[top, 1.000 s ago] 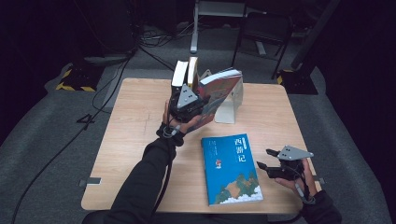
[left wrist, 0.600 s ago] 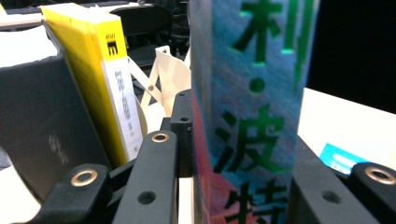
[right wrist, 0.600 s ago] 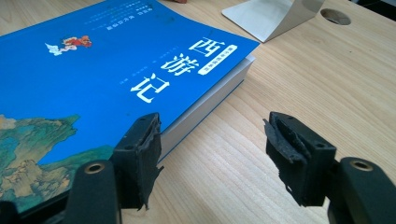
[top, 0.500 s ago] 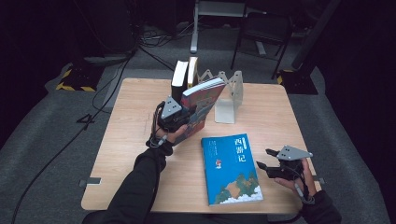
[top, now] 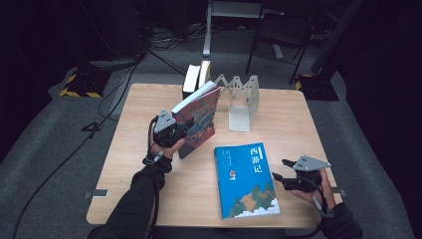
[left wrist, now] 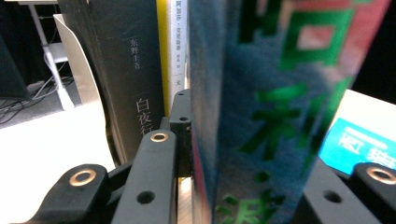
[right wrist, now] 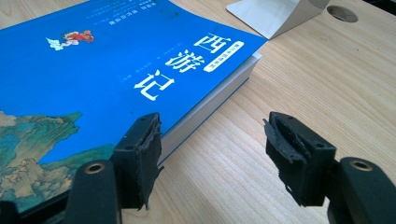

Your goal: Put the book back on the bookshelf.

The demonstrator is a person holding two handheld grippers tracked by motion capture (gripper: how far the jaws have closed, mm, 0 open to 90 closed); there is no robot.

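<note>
Step in hand: the left gripper (top: 174, 130) carries a red-and-blue book (top: 198, 119) above the worktop (top: 124, 169); I judge it is going to the row of upright books (top: 197, 78) at the far edge.
Left gripper: its jaws pinch the carried book by the lower part; in the left gripper view the cover (left wrist: 280, 112) stands between them.
Carried book: it is tilted, just in front of the upright books and left of the grey folding bookend (top: 242, 102).
Right gripper: it is spread with nothing between the jaws, resting low at the right edge of the blue book (top: 247, 179), which lies flat on the worktop, nearer the person than the bookend.
How to do it well: bring the carried book fully upright first, spine parallel to the dark book (left wrist: 126, 79), then slide it sideways against the row.
Care: set the bottom edge on the worktop before loosening the grip, and do not push the row over.
</note>
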